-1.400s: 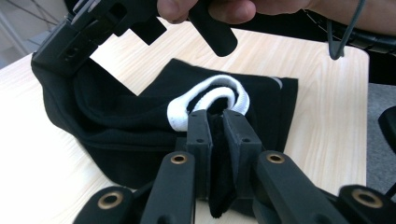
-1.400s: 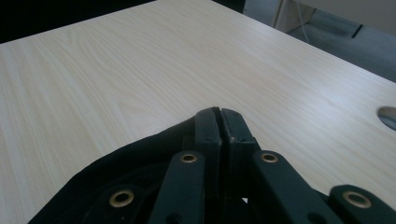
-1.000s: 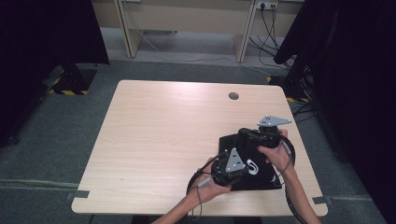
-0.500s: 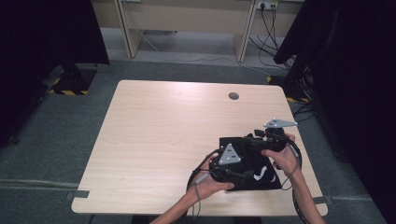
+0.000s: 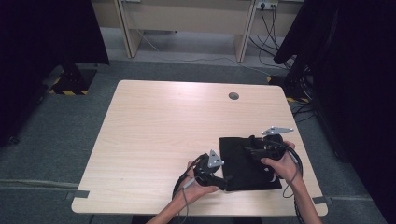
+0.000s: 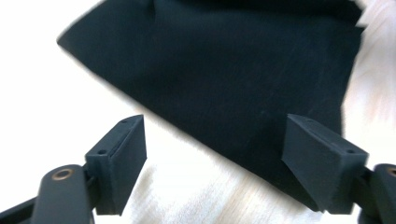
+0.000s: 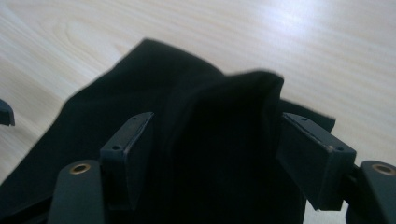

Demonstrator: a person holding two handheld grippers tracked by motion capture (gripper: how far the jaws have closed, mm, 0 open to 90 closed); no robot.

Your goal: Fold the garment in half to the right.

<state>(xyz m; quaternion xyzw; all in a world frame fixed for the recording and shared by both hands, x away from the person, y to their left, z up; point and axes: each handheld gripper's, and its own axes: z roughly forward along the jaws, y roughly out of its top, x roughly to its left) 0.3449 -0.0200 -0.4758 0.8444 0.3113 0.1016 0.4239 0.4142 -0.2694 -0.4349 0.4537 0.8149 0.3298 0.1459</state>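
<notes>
Lower right of high view: spreading black cloth flat on table. Left gripper gaping at near edge; right gripper gaping around raised fold. Next, likely: pinching fold, pulling outward.

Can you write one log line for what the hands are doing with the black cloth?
black cloth on table | left gripper open at cloth edge | right gripper open around raised fold

**Count on the desk**

One black cloth, lying near the desk's front right corner. Two handheld grippers: left gripper at the cloth's front left edge, right gripper over its far right part. One round cable hole near the back edge.
</notes>
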